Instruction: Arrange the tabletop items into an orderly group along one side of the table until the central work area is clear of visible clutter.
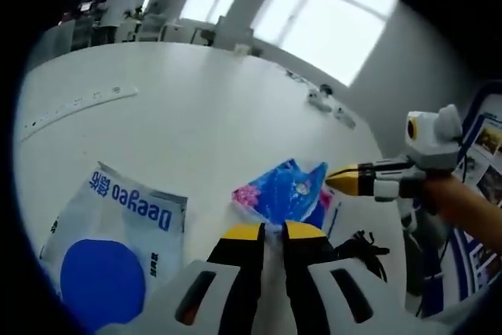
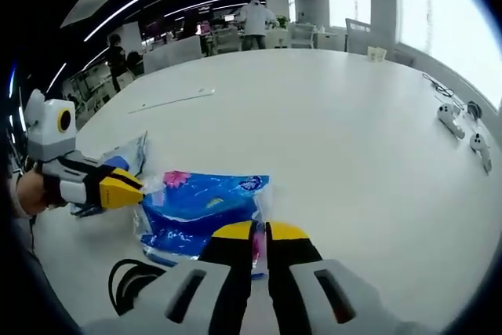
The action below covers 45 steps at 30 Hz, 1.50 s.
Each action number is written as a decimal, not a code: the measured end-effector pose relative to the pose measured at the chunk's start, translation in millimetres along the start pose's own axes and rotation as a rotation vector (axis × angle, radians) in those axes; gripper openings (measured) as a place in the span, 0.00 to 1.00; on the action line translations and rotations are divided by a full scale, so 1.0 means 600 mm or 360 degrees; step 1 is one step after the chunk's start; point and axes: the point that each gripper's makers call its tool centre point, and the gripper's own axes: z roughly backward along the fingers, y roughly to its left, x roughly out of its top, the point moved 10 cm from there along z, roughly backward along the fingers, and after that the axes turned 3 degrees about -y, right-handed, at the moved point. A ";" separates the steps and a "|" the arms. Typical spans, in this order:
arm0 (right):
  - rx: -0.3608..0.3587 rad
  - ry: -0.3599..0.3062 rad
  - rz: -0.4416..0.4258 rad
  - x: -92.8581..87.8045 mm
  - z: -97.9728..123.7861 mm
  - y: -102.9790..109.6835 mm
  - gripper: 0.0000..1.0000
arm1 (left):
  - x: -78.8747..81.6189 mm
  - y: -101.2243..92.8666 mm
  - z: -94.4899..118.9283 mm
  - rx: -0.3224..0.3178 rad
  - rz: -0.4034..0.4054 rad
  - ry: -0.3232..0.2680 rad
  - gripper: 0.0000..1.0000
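Observation:
A blue and pink plastic packet lies near the table's front edge. My left gripper is shut on its near edge, with clear film pinched between the yellow tips. In the left gripper view my right gripper comes in from the right, tips together at the packet's far corner. The right gripper view shows the same packet with my right gripper shut on its edge. The left gripper meets the packet's left end. A white Deeyeo bag with a blue disc lies flat beside it.
A black cable coils at the table edge near the packet. Two white controllers lie at the far right side and a long white strip near the far edge. The white table stretches wide; people stand at desks beyond.

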 end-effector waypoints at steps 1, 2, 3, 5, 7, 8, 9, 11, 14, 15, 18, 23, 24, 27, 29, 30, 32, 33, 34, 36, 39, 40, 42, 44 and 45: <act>0.0009 -0.0012 0.0001 0.000 0.000 0.001 0.05 | 0.000 0.000 0.000 -0.0002 0.0000 -0.0004 0.10; 0.0007 -0.0011 -0.0014 0.000 0.000 0.001 0.07 | -0.001 0.000 0.001 0.0004 0.0003 -0.0006 0.14; 0.0005 -0.0006 -0.0006 0.000 0.000 0.000 0.09 | -0.001 0.001 0.002 0.0003 0.0000 -0.0014 0.16; 0.0006 -0.0005 0.0012 0.000 0.001 0.001 0.14 | -0.002 0.001 0.003 0.0004 0.0000 -0.0012 0.19; 0.0009 -0.0008 0.0031 0.001 0.001 0.002 0.19 | -0.001 -0.001 0.004 -0.0005 -0.0005 -0.0028 0.24; 0.0012 -0.0005 0.0041 0.001 0.001 0.003 0.22 | -0.001 -0.001 0.004 -0.0004 -0.0005 -0.0027 0.26; 0.0016 -0.0008 0.0048 0.001 0.000 0.004 0.25 | 0.000 -0.002 0.005 -0.0014 -0.0003 -0.0042 0.28; 0.0022 0.0002 0.0059 0.001 0.001 0.004 0.30 | 0.002 -0.004 0.006 -0.0016 0.0000 -0.0044 0.32; 0.0041 -0.0001 0.0081 0.002 0.003 0.008 0.36 | 0.004 -0.008 0.009 -0.0038 0.0005 -0.0052 0.34; 0.0045 0.0005 0.0086 0.002 0.003 0.008 0.38 | 0.004 -0.010 0.010 -0.0058 0.0002 -0.0065 0.35; 0.0043 0.0021 0.0093 0.001 0.004 0.010 0.46 | 0.004 -0.013 0.016 -0.0064 0.0005 -0.0074 0.41; 0.0034 0.0013 0.0111 0.004 0.010 0.012 0.60 | 0.005 -0.015 0.026 -0.0069 -0.0026 -0.0082 0.50; 0.0029 0.0005 0.0113 0.006 0.012 0.012 0.62 | 0.006 -0.015 0.027 -0.0067 -0.0028 -0.0086 0.52; 0.0032 -0.0002 0.0115 0.008 0.018 0.012 0.64 | 0.008 -0.017 0.032 -0.0074 -0.0014 -0.0102 0.57; 0.0031 -0.0001 0.0112 0.007 0.021 0.013 0.65 | 0.008 -0.020 0.036 -0.0081 -0.0013 -0.0108 0.58; 0.0031 0.0006 0.0125 0.006 0.023 0.015 0.66 | 0.007 -0.020 0.037 -0.0077 -0.0013 -0.0106 0.57; 0.0034 0.0015 0.0132 0.004 0.026 0.016 0.68 | 0.006 -0.021 0.043 -0.0080 0.0006 -0.0133 0.58; 0.0033 0.0016 0.0134 0.003 0.028 0.017 0.68 | 0.005 -0.021 0.047 -0.0074 0.0016 -0.0135 0.58; 0.0036 0.0018 0.0139 0.003 0.030 0.018 0.68 | 0.005 -0.021 0.050 -0.0074 0.0014 -0.0138 0.58; 0.0037 0.0018 0.0146 0.004 0.033 0.019 0.68 | 0.004 -0.020 0.054 -0.0072 0.0022 -0.0152 0.59; 0.0039 0.0012 0.0154 0.007 0.037 0.021 0.69 | 0.004 -0.019 0.058 -0.0064 0.0022 -0.0157 0.60; 0.0042 0.0009 0.0157 0.008 0.039 0.022 0.69 | 0.004 -0.019 0.061 -0.0065 0.0028 -0.0160 0.61; 0.0049 0.0013 0.0159 0.009 0.040 0.024 0.68 | 0.003 -0.019 0.064 -0.0061 0.0031 -0.0157 0.62; 0.0060 0.0012 0.0163 0.011 0.041 0.028 0.68 | 0.001 -0.021 0.069 -0.0065 0.0026 -0.0164 0.62; 0.0094 0.0023 0.0194 0.012 0.041 0.033 0.69 | 0.000 -0.021 0.074 -0.0061 0.0034 -0.0170 0.62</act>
